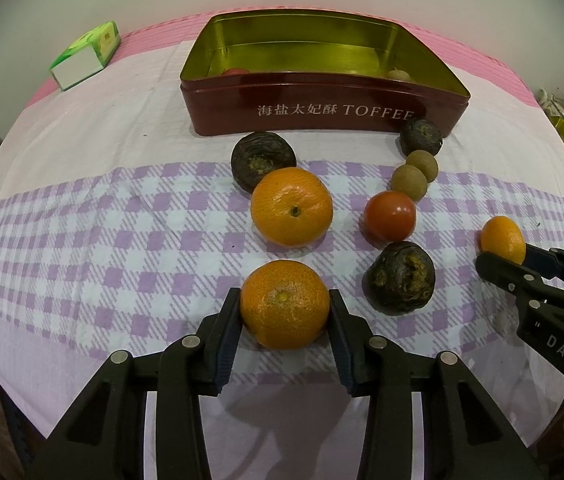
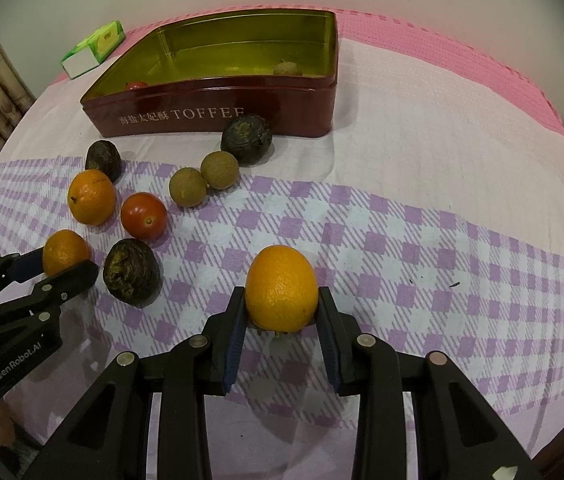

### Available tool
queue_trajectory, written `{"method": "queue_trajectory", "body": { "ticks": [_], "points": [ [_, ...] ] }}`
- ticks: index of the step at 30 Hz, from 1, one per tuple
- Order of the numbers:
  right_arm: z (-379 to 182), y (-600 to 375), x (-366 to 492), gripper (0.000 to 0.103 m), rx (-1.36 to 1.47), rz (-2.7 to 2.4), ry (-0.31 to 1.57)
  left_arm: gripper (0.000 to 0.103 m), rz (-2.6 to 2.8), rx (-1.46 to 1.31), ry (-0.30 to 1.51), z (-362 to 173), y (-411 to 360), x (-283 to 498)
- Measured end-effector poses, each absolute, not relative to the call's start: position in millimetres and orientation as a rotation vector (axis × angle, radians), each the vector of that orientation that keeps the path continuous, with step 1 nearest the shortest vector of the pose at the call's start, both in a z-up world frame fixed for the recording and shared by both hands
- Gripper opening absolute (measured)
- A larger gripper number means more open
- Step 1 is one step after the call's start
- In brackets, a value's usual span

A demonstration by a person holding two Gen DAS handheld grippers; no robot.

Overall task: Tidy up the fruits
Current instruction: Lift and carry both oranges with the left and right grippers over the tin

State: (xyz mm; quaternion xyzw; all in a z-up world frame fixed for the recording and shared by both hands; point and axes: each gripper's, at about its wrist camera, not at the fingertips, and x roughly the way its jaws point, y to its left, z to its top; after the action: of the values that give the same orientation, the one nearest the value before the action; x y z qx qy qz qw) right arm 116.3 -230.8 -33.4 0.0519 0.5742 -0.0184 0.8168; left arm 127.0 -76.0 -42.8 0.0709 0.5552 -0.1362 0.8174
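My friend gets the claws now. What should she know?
Left claw: shut on an orange.
Right claw: shut on another orange.
Both oranges look about at cloth level.
Toffee tin: a tomato and a small brown fruit are already inside.
Still on the cloth: one orange, one tomato, two small brown fruits, three dark wrinkled fruits.

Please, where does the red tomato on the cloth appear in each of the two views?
Left wrist view: the red tomato lies right of centre, below the two small brown fruits.
Right wrist view: the red tomato lies at the left, just right of a loose orange.
Shared landmark: the red TOFFEE tin behind the fruits.
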Motion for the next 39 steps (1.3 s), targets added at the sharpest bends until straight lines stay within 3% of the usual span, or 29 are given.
{"method": "queue_trajectory", "body": {
  "ticks": [39],
  "points": [
    [-15,-221,137,0.031,0.082,-0.002,1.202,0.042,-0.301,0.138,1.153,-25,-77,135]
  ]
}}
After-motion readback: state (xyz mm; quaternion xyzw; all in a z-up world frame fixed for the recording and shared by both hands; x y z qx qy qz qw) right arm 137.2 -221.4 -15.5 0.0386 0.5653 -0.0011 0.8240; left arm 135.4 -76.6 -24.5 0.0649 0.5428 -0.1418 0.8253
